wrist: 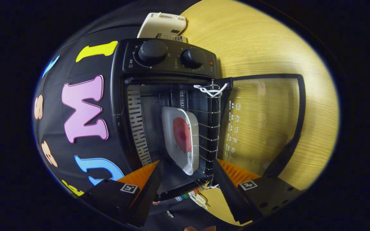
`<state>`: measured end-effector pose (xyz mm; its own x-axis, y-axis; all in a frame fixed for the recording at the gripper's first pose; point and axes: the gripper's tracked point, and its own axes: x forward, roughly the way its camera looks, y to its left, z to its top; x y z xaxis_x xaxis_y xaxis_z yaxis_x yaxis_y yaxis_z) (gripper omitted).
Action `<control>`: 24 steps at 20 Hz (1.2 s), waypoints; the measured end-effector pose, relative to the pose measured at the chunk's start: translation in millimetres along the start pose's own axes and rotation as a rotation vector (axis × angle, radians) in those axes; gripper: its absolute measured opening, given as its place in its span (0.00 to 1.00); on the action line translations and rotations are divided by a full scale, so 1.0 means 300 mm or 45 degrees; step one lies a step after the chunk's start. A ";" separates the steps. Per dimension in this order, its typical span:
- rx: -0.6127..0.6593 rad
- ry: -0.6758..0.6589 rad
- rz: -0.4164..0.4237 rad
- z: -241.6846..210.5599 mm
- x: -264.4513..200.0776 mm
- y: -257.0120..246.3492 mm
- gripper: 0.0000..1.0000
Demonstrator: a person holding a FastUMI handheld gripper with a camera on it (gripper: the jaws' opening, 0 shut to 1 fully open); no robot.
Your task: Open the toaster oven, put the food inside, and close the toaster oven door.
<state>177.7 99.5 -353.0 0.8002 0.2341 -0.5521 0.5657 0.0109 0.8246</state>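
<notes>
The view is rolled on its side. A black toaster oven [169, 57] with two knobs stands open, and its glass door [262, 122] lies folded down flat over the wooden table [252, 41]. On the wire rack [212, 128] inside the oven rests a white plate [172, 118] holding a round red piece of food [182, 134]. My gripper [186, 166] is open just in front of the oven mouth. Its fingers stand either side of the plate's near edge without touching it, and nothing is between them.
A white string [210, 89] is tied to the rack's front edge near the door hinge. A cream-coloured appliance [162, 25] stands behind the oven. The black booth cloth hangs on the oven's far side. Small items [198, 197] lie on the table by the oven's foot.
</notes>
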 end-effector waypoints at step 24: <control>-1.946 0.217 -0.649 -0.012 -0.211 -0.547 1.00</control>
<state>33.6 86.6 -452.9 0.5125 0.0020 -0.8587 -0.0477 0.9985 -0.0261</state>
